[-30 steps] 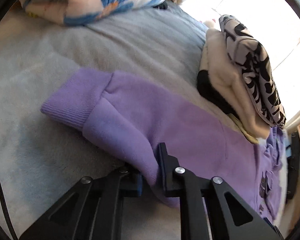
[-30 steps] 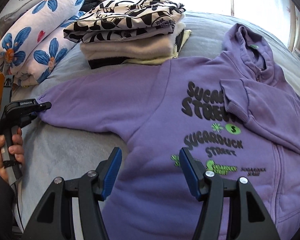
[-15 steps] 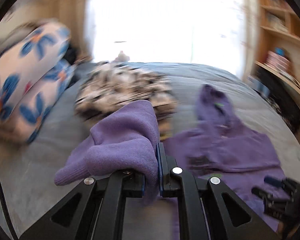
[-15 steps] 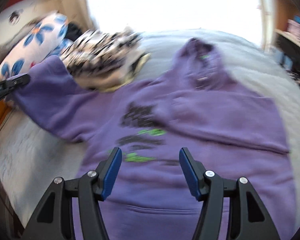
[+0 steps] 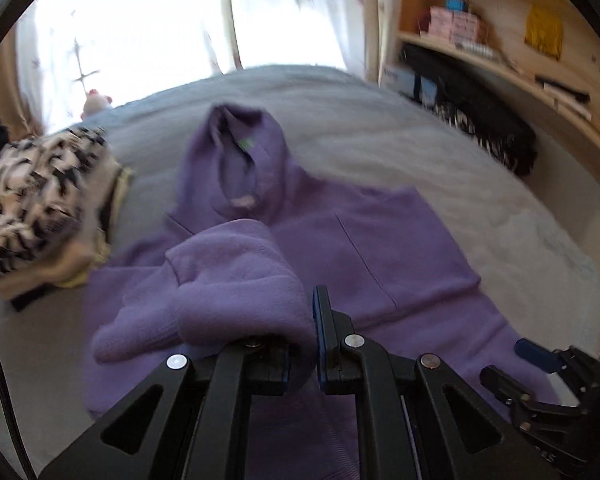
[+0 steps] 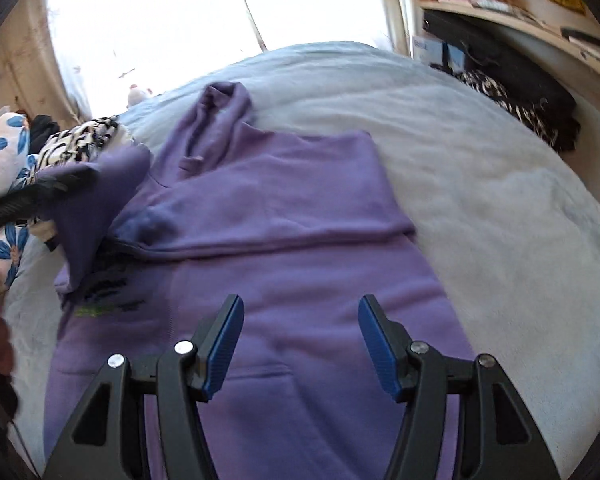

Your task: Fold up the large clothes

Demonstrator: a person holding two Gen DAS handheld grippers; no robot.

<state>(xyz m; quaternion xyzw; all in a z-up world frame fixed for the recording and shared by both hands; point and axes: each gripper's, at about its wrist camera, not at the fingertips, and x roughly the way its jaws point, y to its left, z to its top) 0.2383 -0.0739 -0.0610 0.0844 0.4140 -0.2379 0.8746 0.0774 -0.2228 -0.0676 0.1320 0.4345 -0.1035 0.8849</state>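
A purple hoodie [image 6: 300, 248] lies flat on the grey bed, hood [image 5: 240, 152] toward the window. One sleeve is folded across its chest. My left gripper [image 5: 302, 340] is shut on the other sleeve's cuff [image 5: 228, 292] and holds it lifted over the hoodie's body; it also shows at the left of the right wrist view [image 6: 60, 184]. My right gripper [image 6: 300, 344] is open and empty, hovering over the hoodie's lower front; its blue-padded fingertips [image 5: 536, 354] show low right in the left wrist view.
A stack of folded clothes [image 5: 40, 200] with a black-and-white patterned top sits left of the hoodie. A floral pillow [image 6: 4, 152] lies at far left. Wooden shelves [image 5: 500, 40] and dark items [image 5: 480, 120] line the bed's right side. The grey bedcover [image 6: 500, 200] extends right.
My left gripper has lifted the cuff off the bed and carried it right, over the hoodie's body. The right gripper has shifted toward the hoodie's lower middle, staying open.
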